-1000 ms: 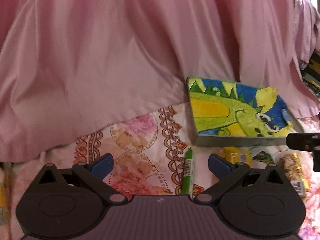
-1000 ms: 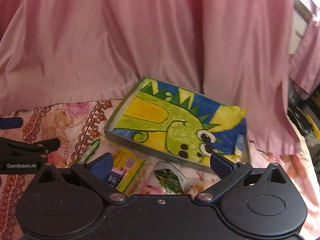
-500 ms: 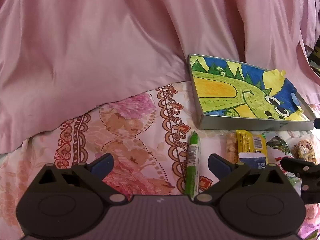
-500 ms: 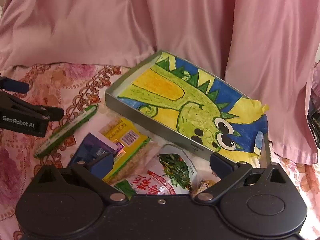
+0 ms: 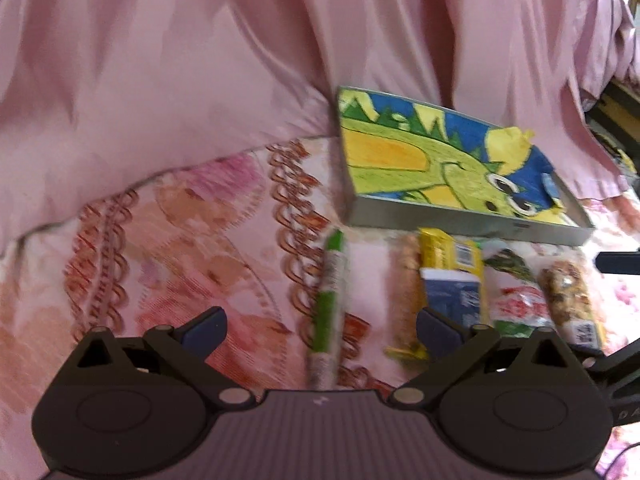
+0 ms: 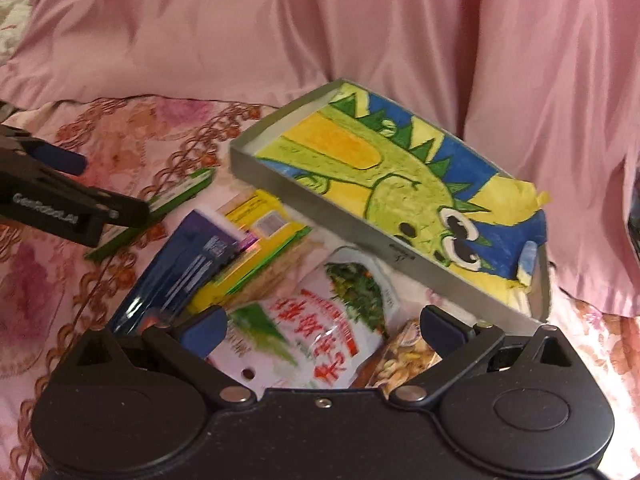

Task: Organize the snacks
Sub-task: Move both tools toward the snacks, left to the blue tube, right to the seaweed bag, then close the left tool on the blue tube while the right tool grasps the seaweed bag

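A shallow grey tray point(image 5: 460, 222) point(image 6: 288, 192) lined with a green dinosaur drawing lies on the floral cloth. In front of it lie snacks: a green stick pack point(image 5: 330, 304) point(image 6: 176, 200), a yellow pack point(image 5: 452, 252) point(image 6: 260, 220), a dark blue pack point(image 5: 452, 296) point(image 6: 188, 264), a white-and-green pouch point(image 5: 516, 300) point(image 6: 316, 320) and a nut bar point(image 5: 568, 300) point(image 6: 408, 352). My left gripper point(image 5: 322, 326) is open above the green stick. My right gripper point(image 6: 324, 326) is open above the white pouch.
Pink satin fabric point(image 5: 200, 80) point(image 6: 440, 40) is draped behind the tray and rises like a wall. The floral cloth point(image 5: 180, 240) spreads to the left of the snacks. The left gripper's finger point(image 6: 60, 208) reaches into the right wrist view.
Both grippers have come down and forward toward the snacks. The snack row now sits nearer and larger in both views. Both grippers stay open.
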Tool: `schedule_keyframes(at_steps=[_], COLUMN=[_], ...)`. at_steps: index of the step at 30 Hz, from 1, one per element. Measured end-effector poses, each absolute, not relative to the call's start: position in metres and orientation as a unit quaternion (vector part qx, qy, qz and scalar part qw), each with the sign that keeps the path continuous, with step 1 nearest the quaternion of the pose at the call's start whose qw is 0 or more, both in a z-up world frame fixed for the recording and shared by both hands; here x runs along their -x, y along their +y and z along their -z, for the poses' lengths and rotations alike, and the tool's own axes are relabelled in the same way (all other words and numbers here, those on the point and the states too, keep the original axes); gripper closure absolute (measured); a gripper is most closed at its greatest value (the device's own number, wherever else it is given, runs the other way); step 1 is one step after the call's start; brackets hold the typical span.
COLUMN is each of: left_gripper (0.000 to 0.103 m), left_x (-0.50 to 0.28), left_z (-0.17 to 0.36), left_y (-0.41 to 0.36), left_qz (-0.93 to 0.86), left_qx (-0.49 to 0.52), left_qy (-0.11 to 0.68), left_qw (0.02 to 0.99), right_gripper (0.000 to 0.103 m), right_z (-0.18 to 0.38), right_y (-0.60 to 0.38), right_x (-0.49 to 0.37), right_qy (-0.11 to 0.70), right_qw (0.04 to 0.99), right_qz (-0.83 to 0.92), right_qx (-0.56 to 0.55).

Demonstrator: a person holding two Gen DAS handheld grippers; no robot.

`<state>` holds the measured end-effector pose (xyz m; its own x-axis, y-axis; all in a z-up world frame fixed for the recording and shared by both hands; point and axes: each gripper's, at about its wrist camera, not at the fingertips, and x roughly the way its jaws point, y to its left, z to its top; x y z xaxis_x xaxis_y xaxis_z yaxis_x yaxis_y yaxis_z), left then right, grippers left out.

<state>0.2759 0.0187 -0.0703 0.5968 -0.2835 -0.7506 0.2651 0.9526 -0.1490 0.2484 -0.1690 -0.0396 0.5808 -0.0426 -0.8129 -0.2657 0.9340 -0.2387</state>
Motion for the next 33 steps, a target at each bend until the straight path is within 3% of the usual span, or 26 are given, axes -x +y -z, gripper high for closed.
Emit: schedule_keyframes(at_steps=[6,17,28,30,33], left_gripper=[0.003,0.023,0.032,0.039,0.042], left_x=[-0.268,-0.258,-0.241,-0.241,-0.242], left_z=[0.078,0.083,0.079,0.080,0.080], left_y=[0.008,-0.009,-0.035,-0.034,-0.034], left_qz=[0.201,0.220,0.249,0.257,0.258], left_qx=[0.029,0.002,-0.072,-0.062,-0.052], left_qy=[0.443,0.452,0.427,0.434,0.443], left_qw=[0.873,0.865,0.866,0.862,0.857], right_gripper=[0.001,0.021,0.024,0.024,0.024], right_z=[0.040,0.053,0.064,0.066,0.068], right_y=[-0.169,-0.203,-0.213,-0.215,-0.217], right_x=[-0.235,-0.255,-0.271,-0.273,-0.274], right_qy=[0.438,0.482,0.511,0.515,0.521], right_qw=[0.875,0.871,0.857,0.855,0.851], right_qz=[-0.091,-0.076,-0.059,-0.057,-0.057], right_qx=[0.183,0.056,-0.011,-0.019,-0.035])
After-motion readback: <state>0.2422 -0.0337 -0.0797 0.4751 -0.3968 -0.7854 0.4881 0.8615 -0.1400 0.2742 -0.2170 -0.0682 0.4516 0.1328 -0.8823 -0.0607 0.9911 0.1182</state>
